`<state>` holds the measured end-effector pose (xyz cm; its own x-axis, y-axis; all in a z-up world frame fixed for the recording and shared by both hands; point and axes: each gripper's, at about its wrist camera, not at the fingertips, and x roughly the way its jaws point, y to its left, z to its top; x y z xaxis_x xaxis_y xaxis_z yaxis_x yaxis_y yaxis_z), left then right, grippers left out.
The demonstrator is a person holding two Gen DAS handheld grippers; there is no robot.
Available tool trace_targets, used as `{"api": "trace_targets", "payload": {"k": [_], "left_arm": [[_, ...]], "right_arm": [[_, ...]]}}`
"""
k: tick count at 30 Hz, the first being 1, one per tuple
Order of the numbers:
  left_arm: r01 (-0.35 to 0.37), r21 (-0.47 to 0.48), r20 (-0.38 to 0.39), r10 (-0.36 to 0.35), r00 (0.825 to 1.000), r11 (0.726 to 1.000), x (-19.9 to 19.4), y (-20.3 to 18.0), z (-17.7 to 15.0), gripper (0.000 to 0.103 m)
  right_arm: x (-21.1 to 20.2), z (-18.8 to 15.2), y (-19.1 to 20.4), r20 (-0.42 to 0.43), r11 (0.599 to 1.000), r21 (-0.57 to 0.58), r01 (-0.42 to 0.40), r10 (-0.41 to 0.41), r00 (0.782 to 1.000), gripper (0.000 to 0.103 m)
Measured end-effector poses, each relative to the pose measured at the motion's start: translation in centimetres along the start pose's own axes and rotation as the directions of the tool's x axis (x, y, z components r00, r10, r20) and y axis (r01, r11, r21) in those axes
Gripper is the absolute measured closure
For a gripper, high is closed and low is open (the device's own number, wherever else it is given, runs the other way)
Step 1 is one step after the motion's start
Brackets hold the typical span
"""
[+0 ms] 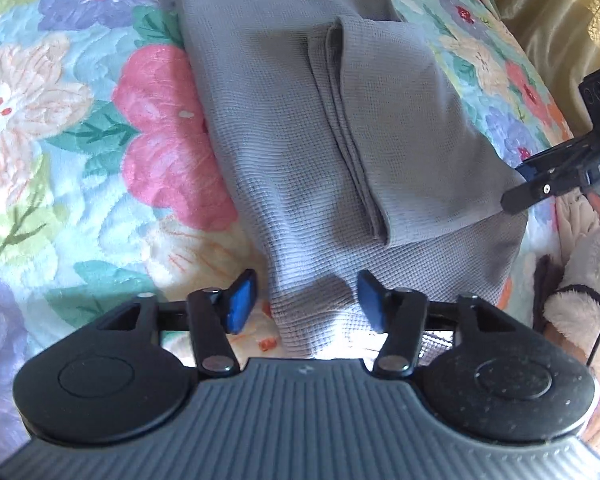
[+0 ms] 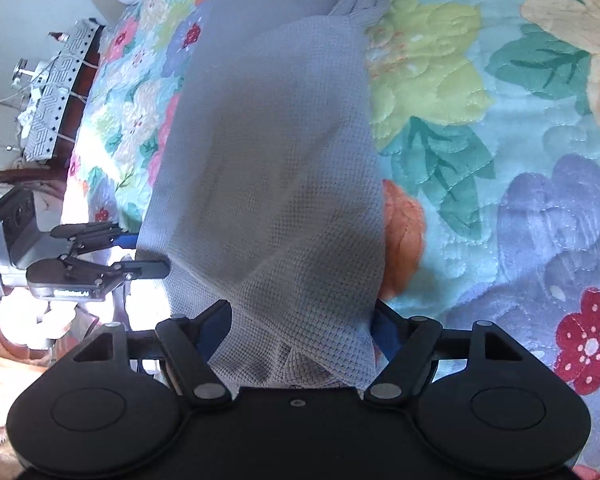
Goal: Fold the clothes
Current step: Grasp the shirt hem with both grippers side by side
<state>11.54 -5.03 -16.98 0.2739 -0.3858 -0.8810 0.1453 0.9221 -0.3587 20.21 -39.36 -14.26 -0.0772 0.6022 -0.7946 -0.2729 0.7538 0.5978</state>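
Grey garment [image 1: 284,152] on floral quilt [image 1: 60,120], left tongs [image 1: 306,300] spread apart, right tongs [image 2: 300,332] unclear

Bright daylight, blown-out glare near the bottom edges, soft motion blur, strong fisheye bending

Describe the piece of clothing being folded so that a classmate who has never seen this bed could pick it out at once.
Start from the quilt that covers the bed, bright with big pink, purple and cream flowers. Down its middle lies one long grey garment, part of it already folded over on itself. It is the only plain, unpatterned thing there, a waffle-textured knit, with the left gripper open at its near end.
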Motion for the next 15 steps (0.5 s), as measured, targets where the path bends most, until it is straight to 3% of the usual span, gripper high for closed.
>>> {"api": "trace_targets", "payload": {"k": [4, 8, 9, 10, 12, 15], "left_arm": [[0.009, -0.016, 0.003, -0.009, 1.0, 1.0, 0.1, 0.8, -0.3, 0.03], [0.059, 0.034, 0.012, -0.059, 0.998, 0.998, 1.0, 0.6, -0.6, 0.017], [0.064, 0.025, 0.024, -0.065, 0.998, 0.998, 1.0, 0.6, -0.6, 0.018], [0.072, 0.023, 0.037, -0.073, 0.997, 0.997, 0.9, 0.4, -0.5, 0.023], [0.096, 0.037, 0.034, -0.097, 0.995, 0.995, 0.9, 0.1, -0.4, 0.076], [0.099, 0.06, 0.044, -0.102, 0.994, 0.993, 0.8, -0.4, -0.6, 0.089]], "right_arm": [[-0.4, 0.0, -0.5, 0.024, 1.0, 0.03, 0.007, -0.008, 1.0, 0.025], [1.0, -0.1, -0.3, -0.025, 0.998, 0.012, -0.063, 0.064, 0.998, 0.023], [1.5, -0.1, 0.2, -0.036, 0.996, 0.001, -0.085, 0.085, 0.996, 0.023], [1.9, -0.1, 0.5, -0.043, 0.995, -0.007, -0.099, 0.099, 0.994, 0.023], [2.3, -0.2, 1.0, -0.045, 0.992, -0.019, -0.123, 0.122, 0.992, 0.025], [2.3, -0.3, 1.1, -0.025, 0.994, -0.023, -0.107, 0.107, 0.994, 0.062]]}}
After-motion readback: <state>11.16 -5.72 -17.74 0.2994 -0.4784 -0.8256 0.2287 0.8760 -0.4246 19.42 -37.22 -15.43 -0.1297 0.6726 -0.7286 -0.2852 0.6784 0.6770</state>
